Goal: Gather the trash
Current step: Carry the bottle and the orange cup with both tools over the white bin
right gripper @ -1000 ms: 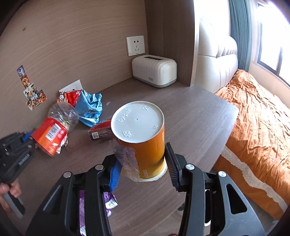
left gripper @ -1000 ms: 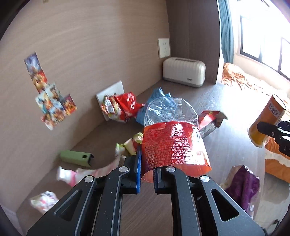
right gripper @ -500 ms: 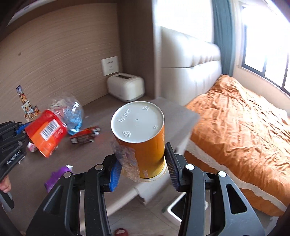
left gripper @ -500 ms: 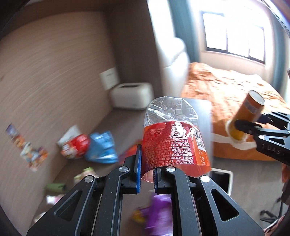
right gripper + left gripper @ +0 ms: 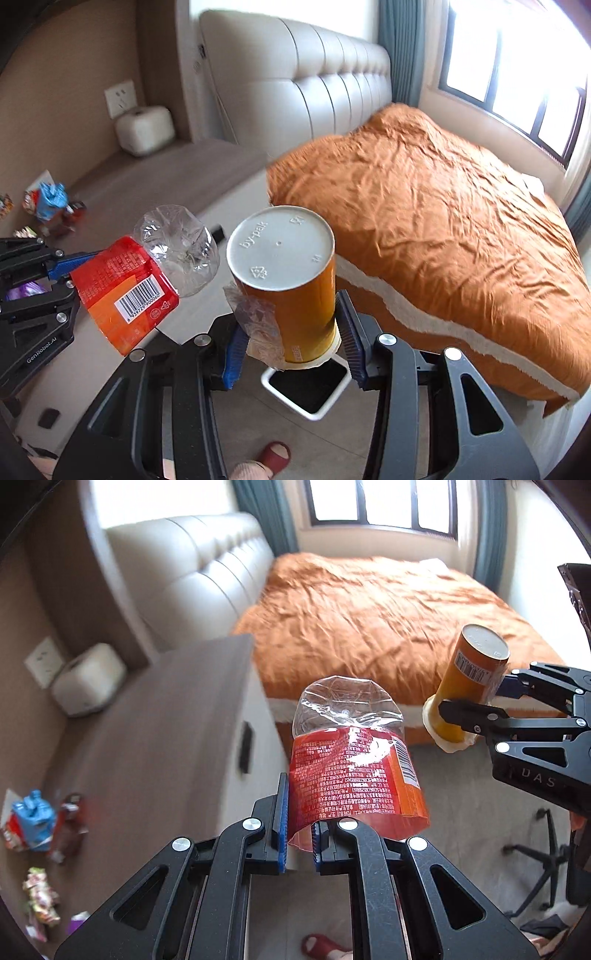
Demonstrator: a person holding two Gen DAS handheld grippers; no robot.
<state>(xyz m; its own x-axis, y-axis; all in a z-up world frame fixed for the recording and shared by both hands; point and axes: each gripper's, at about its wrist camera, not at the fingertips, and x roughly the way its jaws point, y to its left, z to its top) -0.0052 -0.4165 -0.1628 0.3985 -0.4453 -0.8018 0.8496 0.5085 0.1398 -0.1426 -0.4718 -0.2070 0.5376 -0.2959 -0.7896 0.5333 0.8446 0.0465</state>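
Because the left gripper (image 5: pixel 299 843) pinches only the bottle (image 5: pixel 351 764) by its thin label and the right gripper (image 5: pixel 291 354) clamps the orange cup (image 5: pixel 291 295) above the bin (image 5: pixel 308 387), the slippery bottle may slide out onto the floor.

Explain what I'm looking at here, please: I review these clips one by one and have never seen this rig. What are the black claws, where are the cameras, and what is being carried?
There is no robot. A person holds a black two-finger gripper in each hand, and a fisheye camera on each looks forward along its fingers.

One view looks along the left gripper, shut on a crushed clear plastic bottle with a red label. The right gripper shows at that picture's right edge.

The other view looks along the right gripper, shut on an upturned orange paper cup whose white base faces the camera. Just beyond and below the cup, a white bin with a dark inside stands on the floor.

On the wooden desk lie leftover wrappers and a white box-shaped appliance near the wall socket. Behind is a bed with an orange cover. A red slipper shows at the bottom.
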